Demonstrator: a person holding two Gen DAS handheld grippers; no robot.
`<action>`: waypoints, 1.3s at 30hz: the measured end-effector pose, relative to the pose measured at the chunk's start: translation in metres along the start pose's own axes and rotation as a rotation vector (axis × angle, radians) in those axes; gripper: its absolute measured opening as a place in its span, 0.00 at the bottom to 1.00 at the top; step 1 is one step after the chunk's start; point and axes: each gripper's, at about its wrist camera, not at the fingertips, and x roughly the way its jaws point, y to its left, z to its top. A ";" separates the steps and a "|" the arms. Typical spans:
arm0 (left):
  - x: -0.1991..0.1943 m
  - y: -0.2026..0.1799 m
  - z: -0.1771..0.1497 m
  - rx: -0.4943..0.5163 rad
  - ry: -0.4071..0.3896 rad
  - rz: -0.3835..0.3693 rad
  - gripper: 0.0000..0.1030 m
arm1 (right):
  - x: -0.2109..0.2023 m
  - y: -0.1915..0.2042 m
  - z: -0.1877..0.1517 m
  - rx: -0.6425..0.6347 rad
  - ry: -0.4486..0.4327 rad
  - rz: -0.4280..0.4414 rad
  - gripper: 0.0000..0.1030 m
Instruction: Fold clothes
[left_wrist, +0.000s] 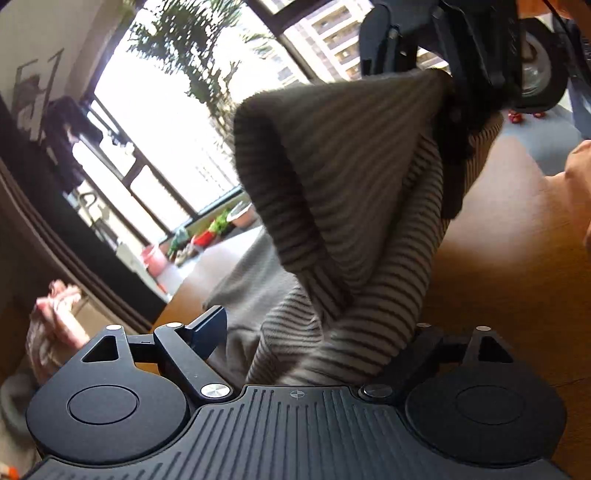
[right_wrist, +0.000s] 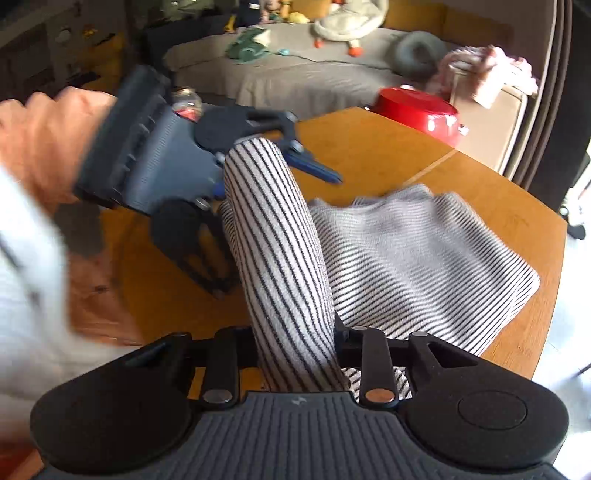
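Observation:
A white garment with thin black stripes (right_wrist: 406, 251) lies partly on the wooden table (right_wrist: 388, 155). A band of it (right_wrist: 277, 258) is stretched in the air between both grippers. My right gripper (right_wrist: 295, 354) is shut on the near end of this band. My left gripper (right_wrist: 236, 177) holds the far end, up and to the left; one blue fingertip (right_wrist: 317, 170) sticks out beside the cloth. In the left wrist view the striped cloth (left_wrist: 351, 184) rises from my left gripper (left_wrist: 314, 354) up to the right gripper (left_wrist: 454, 88) at the top.
A red pot (right_wrist: 417, 110) stands at the table's far edge. Behind it are a box with pink cloth (right_wrist: 487, 74) and a grey sofa with soft toys (right_wrist: 314, 62). Windows and plants (left_wrist: 177, 110) fill the left wrist view's background.

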 end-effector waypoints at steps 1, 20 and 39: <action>-0.001 -0.003 0.003 0.004 -0.026 -0.038 0.68 | -0.013 0.007 0.003 -0.003 -0.002 0.022 0.26; 0.087 0.131 -0.071 -1.458 0.039 -0.468 0.37 | -0.065 -0.079 0.018 0.092 -0.477 -0.355 0.62; 0.028 0.118 -0.024 -1.225 -0.097 -0.262 0.81 | 0.059 -0.147 -0.004 0.408 -0.264 -0.370 0.56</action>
